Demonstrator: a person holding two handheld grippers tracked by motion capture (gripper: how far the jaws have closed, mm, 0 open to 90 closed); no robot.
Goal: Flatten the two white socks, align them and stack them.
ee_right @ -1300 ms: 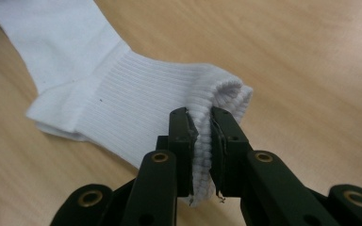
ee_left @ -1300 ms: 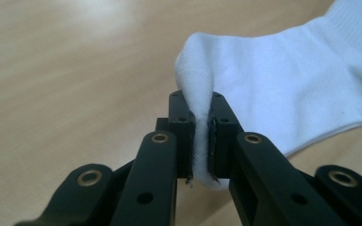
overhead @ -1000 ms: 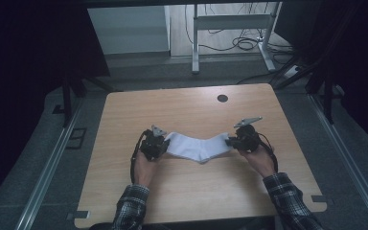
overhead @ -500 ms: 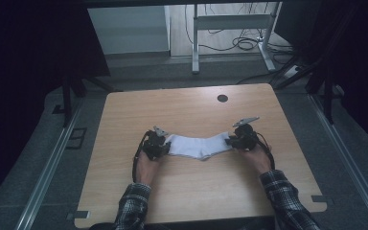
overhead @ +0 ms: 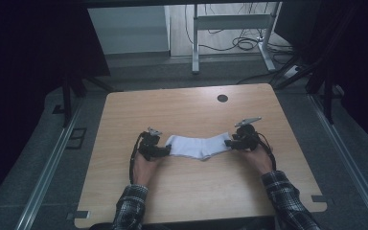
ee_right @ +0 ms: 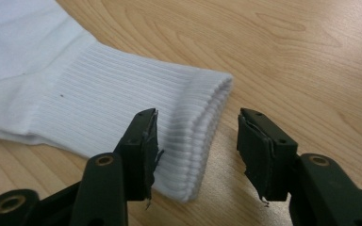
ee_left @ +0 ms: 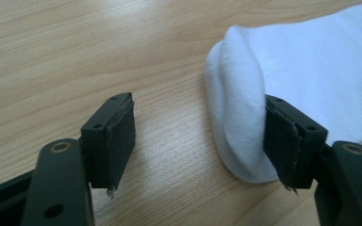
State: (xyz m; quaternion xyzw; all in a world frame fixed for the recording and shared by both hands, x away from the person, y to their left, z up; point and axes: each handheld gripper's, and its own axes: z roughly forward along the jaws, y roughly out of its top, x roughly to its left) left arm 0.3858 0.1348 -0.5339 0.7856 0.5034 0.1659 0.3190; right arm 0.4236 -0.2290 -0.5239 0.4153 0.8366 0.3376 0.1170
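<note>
Sock (overhead: 199,145), plain white, lay flat across the middle of the wooden bench (overhead: 187,110), its smooth rounded toe toward the left tongs (ee_left: 198,141) and its ribbed cuff toward the right tongs (ee_right: 195,150). Both tongs stood wide open, gripping nothing; one left jaw touched the toe, the right pair straddled the cuff's edge.

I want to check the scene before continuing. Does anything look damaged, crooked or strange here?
Nothing serious. The white ribbed cotton sock lies flat on the light wooden table, slightly bent in the middle. The left gripper and right gripper are both open at its two ends. Only small frayed bits hang from the gripper pads.
</note>
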